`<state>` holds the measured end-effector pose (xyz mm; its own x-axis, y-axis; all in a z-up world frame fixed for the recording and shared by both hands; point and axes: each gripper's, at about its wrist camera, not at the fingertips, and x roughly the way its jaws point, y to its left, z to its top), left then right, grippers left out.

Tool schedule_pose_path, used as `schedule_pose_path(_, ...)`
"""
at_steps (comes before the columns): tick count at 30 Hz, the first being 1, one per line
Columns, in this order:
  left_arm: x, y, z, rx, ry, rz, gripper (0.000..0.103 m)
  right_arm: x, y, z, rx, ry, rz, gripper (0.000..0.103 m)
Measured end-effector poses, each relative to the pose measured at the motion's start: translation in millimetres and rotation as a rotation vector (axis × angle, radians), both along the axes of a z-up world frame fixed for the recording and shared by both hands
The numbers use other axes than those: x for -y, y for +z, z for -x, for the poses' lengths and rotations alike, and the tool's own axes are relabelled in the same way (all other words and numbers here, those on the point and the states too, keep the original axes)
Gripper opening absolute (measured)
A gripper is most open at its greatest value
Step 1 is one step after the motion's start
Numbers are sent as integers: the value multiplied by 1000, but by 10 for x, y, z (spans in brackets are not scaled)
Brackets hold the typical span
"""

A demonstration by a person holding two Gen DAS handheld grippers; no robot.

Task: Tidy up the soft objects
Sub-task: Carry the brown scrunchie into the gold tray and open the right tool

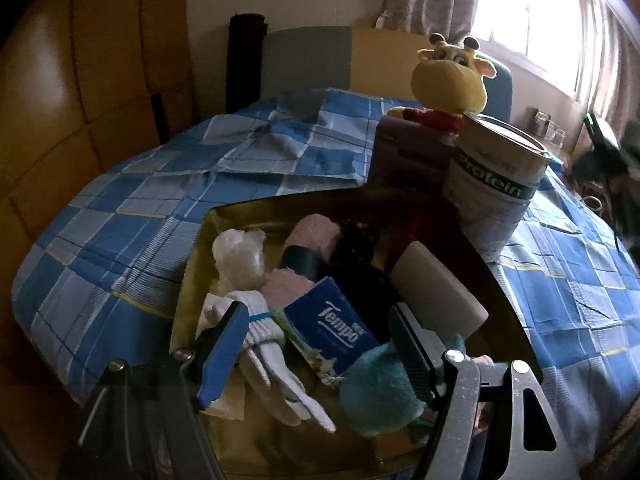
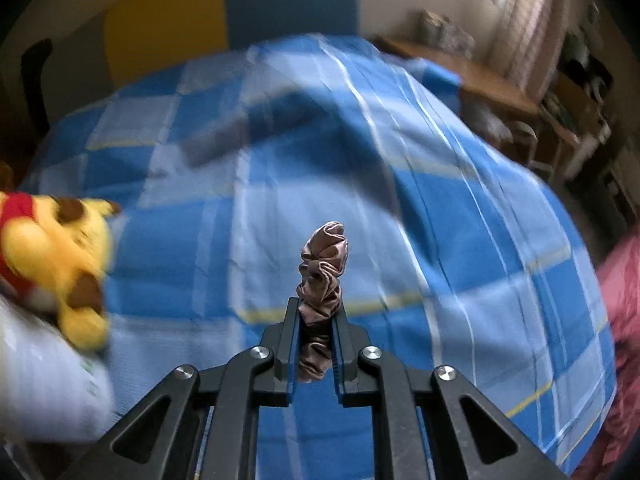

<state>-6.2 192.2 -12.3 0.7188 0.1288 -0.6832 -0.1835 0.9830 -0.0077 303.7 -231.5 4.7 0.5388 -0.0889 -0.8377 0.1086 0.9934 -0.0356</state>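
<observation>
Only the left view is showing the gold box (image 1: pixel 192 264) lying under the left gripper (image 1: pixel 320 340), whose jaws are standing spread over a tissue pack (image 1: pixel 332 332), a white glove (image 1: pixel 268 344) and a teal plush (image 1: pixel 380 392). The right gripper (image 2: pixel 316 320) is pinching a brown scrunchie (image 2: pixel 322 276) above the checkered blanket (image 2: pixel 440 240); at its left a yellow plush (image 2: pixel 52 248) is smearing into blur.

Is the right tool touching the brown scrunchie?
Touching. The right wrist view shows the right tool shut on the brown scrunchie, both fingers pressing its sides.
</observation>
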Motion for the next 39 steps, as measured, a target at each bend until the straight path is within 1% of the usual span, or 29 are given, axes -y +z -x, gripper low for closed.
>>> schedule_pose_path(3,-9,-9,1,0,-8,7,73,-369,463,-216,57,51,14,12)
schedule_pose_path(5,-28,0,5,5,-8,9,73,-650,861,-367,114,91,20,12)
schedule_pose_path(6,-36,8,7,8,-6,10,73,-743,994,-437,132,104,24,12)
schedule_pose_path(8,-69,21,12,14,1,19,73,-1044,1347,-539,181,146,35,12)
schedule_pose_path(11,-116,30,19,18,11,29,73,-1505,1770,-630,245,210,33,12)
schedule_pose_path(14,-153,25,27,17,24,27,73,-2047,2027,-608,286,313,18,12)
schedule_pose_path(15,-169,23,29,14,30,27,73,-2261,2079,-557,300,365,13,12)
schedule_pose_path(16,-191,23,35,12,38,27,73,-2377,2097,-524,307,403,4,12)
schedule_pose_path(17,-215,26,43,12,47,26,73,-2607,2110,-431,316,476,-10,12)
schedule_pose_path(19,-255,38,58,14,64,25,73,-2905,2085,-302,318,565,-16,12)
schedule_pose_path(21,-304,52,77,17,84,27,73,-3217,1986,-79,311,678,-20,12)
schedule_pose_path(22,-316,53,81,18,90,26,73,-3310,1934,12,306,713,-19,12)
schedule_pose_path(23,-329,57,89,18,97,25,73,-3448,1828,142,290,766,-14,12)
schedule_pose_path(26,-358,68,116,21,113,23,73,-3637,1553,412,248,861,-17,12)
schedule_pose_path(32,-364,93,177,28,125,17,73,-3791,918,960,140,983,-59,12)
schedule_pose_path(35,-361,106,197,33,128,16,73,-3839,657,1202,94,1017,-72,12)
schedule_pose_path(39,-367,111,223,36,132,17,74,-3778,369,1462,36,1035,-108,12)
